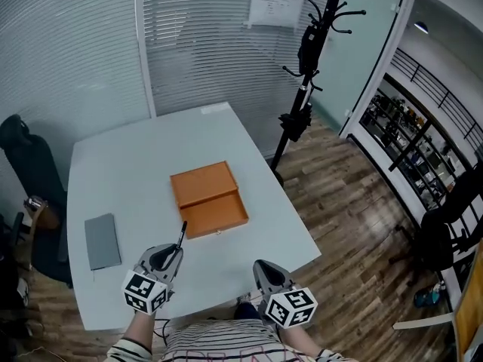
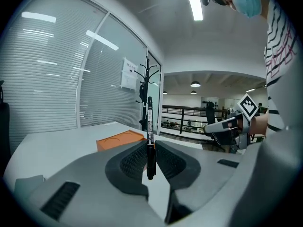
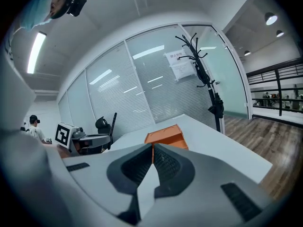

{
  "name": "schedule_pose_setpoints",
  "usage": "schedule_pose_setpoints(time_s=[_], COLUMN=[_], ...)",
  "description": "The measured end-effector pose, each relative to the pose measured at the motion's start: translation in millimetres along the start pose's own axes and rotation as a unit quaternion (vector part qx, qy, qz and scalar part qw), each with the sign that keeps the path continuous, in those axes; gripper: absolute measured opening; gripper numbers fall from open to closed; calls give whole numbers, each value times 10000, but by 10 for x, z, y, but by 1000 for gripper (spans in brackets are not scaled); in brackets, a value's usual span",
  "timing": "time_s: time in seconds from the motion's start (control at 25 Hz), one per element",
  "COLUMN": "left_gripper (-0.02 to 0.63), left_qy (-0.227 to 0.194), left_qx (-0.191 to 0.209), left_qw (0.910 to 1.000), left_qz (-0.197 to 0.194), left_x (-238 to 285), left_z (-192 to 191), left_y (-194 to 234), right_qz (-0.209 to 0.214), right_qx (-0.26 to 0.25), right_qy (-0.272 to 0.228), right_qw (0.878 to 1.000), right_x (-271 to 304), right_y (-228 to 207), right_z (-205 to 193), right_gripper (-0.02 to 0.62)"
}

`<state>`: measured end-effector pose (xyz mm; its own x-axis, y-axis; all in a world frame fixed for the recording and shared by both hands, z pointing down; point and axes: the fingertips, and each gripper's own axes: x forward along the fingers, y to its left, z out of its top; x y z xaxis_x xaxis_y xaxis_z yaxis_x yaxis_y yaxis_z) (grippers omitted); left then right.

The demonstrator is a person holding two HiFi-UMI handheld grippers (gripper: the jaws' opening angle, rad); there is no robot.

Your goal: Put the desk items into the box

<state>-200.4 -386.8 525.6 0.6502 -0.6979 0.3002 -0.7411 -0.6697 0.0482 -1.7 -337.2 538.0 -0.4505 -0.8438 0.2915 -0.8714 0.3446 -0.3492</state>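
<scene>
**Pen in the left gripper, box open mid-table**

I'm looking down from the head view now: pale grey table (image 1: 136, 164), and the orange box (image 1: 210, 198) lies open near its middle, in 2 parts. The flat lid is on the far side and the shallow tray on the near side, the 2 touching along one edge. I can't see anything inside the tray from here.

The left gripper (image 1: 172, 255) hangs over the near part of the table, just short of the box. It has a black pen (image 1: 182, 236). In the left gripper view the gripper (image 2: 150, 148) is clamped on the pen (image 2: 149, 126), both pads pressed against the lower part of the barrel. The rest of the pen sticks out well beyond the tips. From the head view the pen's far end shows right beside the box's near left corner. The box (image 2: 120, 140) sits low and orange behind the jaws in that view.

The right gripper (image 1: 264, 266) is over the near table edge, well apart from the left one. In its own view this gripper (image 3: 152, 148) is closed tip to tip with nothing between the pads. The box (image 3: 164, 136) lies straight ahead of it on the table.

Also on the table is 1 grey notebook (image 1: 102, 240), flat, off to the left and well apart from the box. Beyond the table's far right corner a black coat stand (image 1: 309, 66) rises from the wooden floor (image 1: 355, 225). A dark chair (image 1: 30, 164) sits at the left edge.
</scene>
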Motion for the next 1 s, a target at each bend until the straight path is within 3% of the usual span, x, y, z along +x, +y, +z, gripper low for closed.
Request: schedule_pose_setpoints(time_s=[0.6, 1.0], left_gripper=[71, 71], left_qy=[377, 882], left_qx=[867, 1375], left_qw=[9955, 9857], left_qz=[-12, -415], left_x=[859, 1531], left_z=[404, 374], left_y=[354, 392], right_qz=[208, 47], right_qx=[0, 106], right_qy=[-20, -17], right_qw=[9998, 9999], right_x=[462, 480], right_y=[-507, -708], right_z=[359, 384], right_gripper=[28, 28])
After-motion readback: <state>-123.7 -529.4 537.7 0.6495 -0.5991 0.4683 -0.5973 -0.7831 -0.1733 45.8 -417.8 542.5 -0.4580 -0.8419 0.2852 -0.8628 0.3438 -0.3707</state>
